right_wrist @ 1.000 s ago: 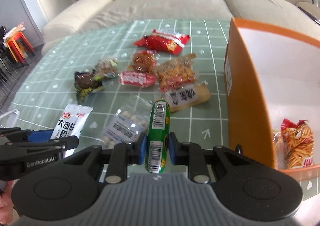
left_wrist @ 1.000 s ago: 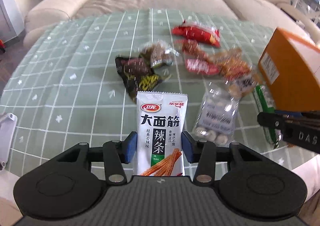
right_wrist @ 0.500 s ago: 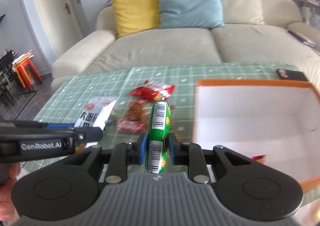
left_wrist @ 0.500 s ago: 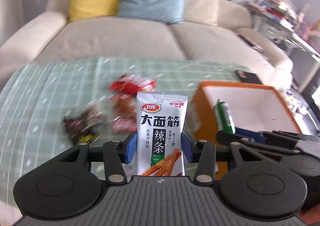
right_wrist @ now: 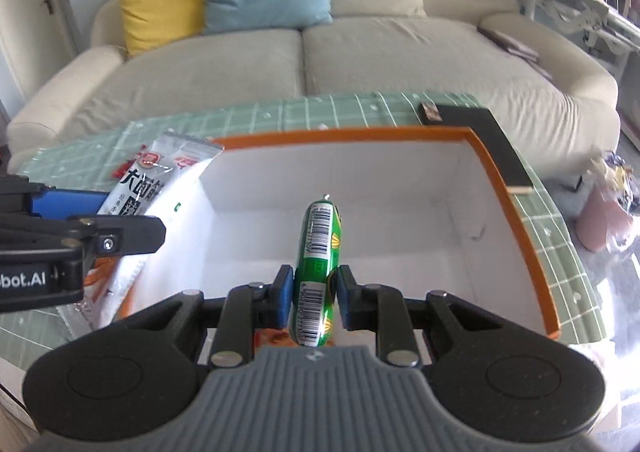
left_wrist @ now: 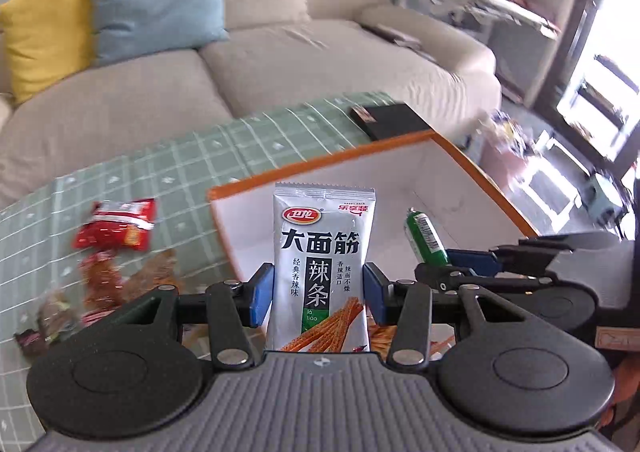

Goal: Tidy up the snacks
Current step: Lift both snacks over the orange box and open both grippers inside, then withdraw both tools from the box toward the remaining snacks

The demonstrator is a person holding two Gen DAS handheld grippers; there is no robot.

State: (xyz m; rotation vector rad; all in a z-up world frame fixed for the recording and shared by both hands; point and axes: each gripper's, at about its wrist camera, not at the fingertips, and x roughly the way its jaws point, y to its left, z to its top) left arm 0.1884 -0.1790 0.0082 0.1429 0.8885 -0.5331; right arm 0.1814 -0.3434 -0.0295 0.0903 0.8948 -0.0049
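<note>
Snacks in both hands at once: my left gripper (left_wrist: 318, 294) is clenched on a silver-grey foil packet of spicy gluten strips (left_wrist: 323, 272), pinched at its two side edges so it stands upright with the printed face toward the camera, and my right gripper (right_wrist: 311, 294) is clamped tight on a slim green foil-wrapped sausage stick (right_wrist: 318, 264), held near its lower third so most of its length pokes forward over the bin. Both loads hang above the open orange-rimmed storage box with white inner walls (right_wrist: 516, 220), which sits on the green grid-patterned tablecloth (left_wrist: 168, 168). I judge this is the carry-and-drop step: gripping each pack low leaves its free end leading into the box, so a simple release should let it fall inside instead of catching the rim. From the right wrist view the sausage looks well inside the walls; the silver packet hangs at the box's left wall, and I cannot tell if it is fully past the rim. At the box bottom, partly hidden by the gripper bodies, I glimpse an orange-printed pack already lying there. A red crinkled snack bag (left_wrist: 116, 228) and a few blurred clear wrappers (left_wrist: 108, 280) lie on the cloth left of the box, so more trips remain. A flat black box (right_wrist: 476, 136) rests against the bin's far right corner.
</note>
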